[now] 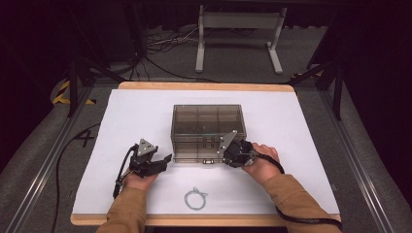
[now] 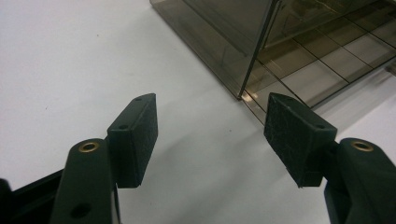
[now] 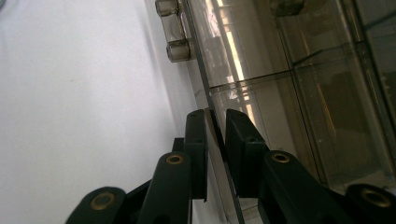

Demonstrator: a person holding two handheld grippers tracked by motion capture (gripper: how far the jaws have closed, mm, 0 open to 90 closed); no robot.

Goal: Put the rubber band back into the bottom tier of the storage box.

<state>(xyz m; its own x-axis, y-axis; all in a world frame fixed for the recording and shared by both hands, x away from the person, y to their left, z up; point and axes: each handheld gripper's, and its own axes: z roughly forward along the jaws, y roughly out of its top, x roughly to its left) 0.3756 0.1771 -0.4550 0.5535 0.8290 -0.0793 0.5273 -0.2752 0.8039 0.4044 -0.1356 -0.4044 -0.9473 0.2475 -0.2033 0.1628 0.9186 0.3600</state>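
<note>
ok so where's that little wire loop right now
In the high view the wire loop lies on the white sheet near the table's front edge, between the person's forearms, in front of the smoked plastic box.

A lab: metal frame rails (image 1: 39,165), floor cables (image 1: 160,41).

The box (image 1: 208,131) is smoky brown and see-through (with a grid of compartments). The table cover (image 1: 126,116) is white, the grippers' jaws black with small brass-coloured screws, the sleeves (image 1: 127,213) tan.
</note>
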